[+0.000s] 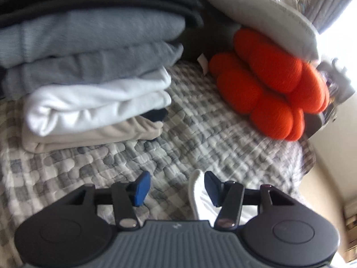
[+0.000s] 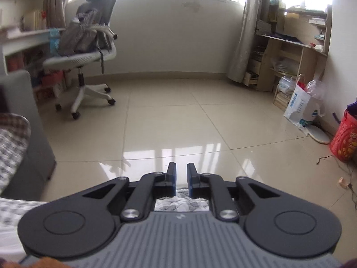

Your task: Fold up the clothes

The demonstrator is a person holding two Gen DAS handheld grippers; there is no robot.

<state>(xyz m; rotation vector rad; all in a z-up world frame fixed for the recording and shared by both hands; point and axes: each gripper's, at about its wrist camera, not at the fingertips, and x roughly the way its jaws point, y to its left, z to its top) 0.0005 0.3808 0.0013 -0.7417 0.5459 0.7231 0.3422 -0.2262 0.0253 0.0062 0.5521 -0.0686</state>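
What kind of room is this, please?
Most likely a bedroom that also serves as a study: a bed with a checked quilt, a stack of folded clothes, an office chair and bookshelves.

Quilted cloth bedspread [image 1: 200,134] – glossy tiled floor [image 2: 178,122]

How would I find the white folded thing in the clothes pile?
Look at the checked bed cover, then the stack of folded clothes on it. The white piece lies near the bottom, above a beige one and below two grey ones; it is the brightest.
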